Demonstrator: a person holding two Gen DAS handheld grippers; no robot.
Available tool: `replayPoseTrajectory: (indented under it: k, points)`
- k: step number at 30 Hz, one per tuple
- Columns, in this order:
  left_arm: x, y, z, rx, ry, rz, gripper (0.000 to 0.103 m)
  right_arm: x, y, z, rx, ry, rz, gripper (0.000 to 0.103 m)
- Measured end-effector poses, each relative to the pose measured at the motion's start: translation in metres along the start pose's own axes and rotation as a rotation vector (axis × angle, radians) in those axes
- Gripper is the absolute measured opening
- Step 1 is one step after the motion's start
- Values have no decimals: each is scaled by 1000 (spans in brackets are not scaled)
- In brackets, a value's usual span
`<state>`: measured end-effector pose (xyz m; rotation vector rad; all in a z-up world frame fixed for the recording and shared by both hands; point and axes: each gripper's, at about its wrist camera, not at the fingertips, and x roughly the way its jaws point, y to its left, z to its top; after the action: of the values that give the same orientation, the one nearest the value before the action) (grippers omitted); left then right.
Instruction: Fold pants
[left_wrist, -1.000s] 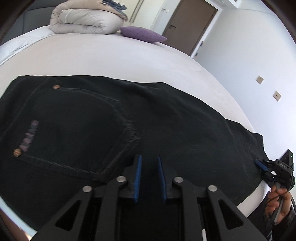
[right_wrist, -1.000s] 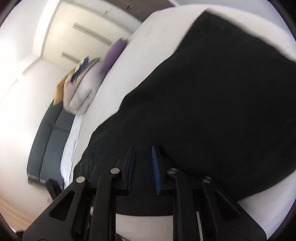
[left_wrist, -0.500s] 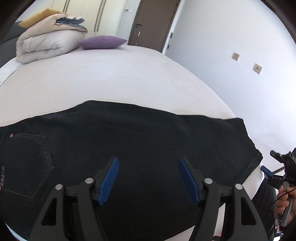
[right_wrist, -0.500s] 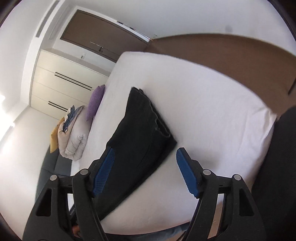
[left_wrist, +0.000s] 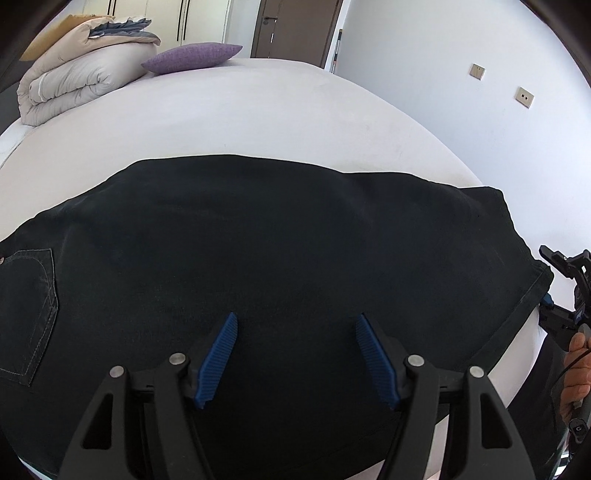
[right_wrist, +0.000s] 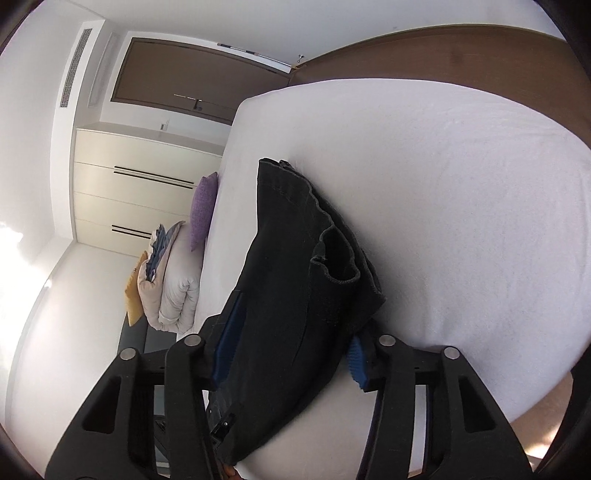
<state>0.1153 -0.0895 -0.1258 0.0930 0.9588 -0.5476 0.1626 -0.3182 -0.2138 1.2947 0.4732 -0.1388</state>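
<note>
Item: black denim pants (left_wrist: 280, 258), lying flat across the near part of a white-sheeted bed (left_wrist: 258, 110). Stitched back pocket (left_wrist: 33, 306) at the left of the left wrist view; hemmed leg ends (right_wrist: 332, 258) at the bed's right edge. In the right wrist view the leg ends form a layered stack, the top hem gaping open in a loop.

Left gripper (left_wrist: 295, 354): above the middle of the pants, jaws spread wide, blue ribbed pads (left_wrist: 218, 358) apart, nothing between them.

Right gripper (right_wrist: 291, 354): at the leg ends, jaws wide apart with the fabric lying between the blue pads (right_wrist: 356, 360). The left pad is partly covered by cloth; no clamping pressure on the fabric is visible. In the left wrist view this gripper (left_wrist: 561, 295) shows at the far right, held by a hand (left_wrist: 576, 373).

Surroundings: folded beige duvet (left_wrist: 77, 77) and purple cushion (left_wrist: 192, 57) at the far end of the bed; brown door (left_wrist: 295, 26); cream wardrobe (right_wrist: 140, 192); white wall with two switch plates (left_wrist: 524, 96).
</note>
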Motion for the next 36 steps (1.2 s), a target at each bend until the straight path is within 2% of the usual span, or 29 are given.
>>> replayPoseTrajectory:
  k: [2, 4, 9, 10, 26, 36]
  points:
    - [3, -3, 1, 3, 0, 5, 70, -25, -2, 5, -6, 3, -6, 34]
    - [4, -3, 0, 3, 1, 4, 70, -26, -4, 5, -12, 1, -17, 29]
    - [4, -3, -2, 7, -1, 8, 70, -16, -7, 4, -11, 0, -47, 8]
    - [4, -3, -2, 6, -1, 8, 70, -15, -7, 4, -10, -1, -53, 6]
    - [3, -1, -3, 0, -6, -2, 70, -22, 22, -9, -145, -44, -140, 4]
    - [3, 4, -3, -18, -12, -20, 70, -21, 56, -25, -324, -77, -229, 4]
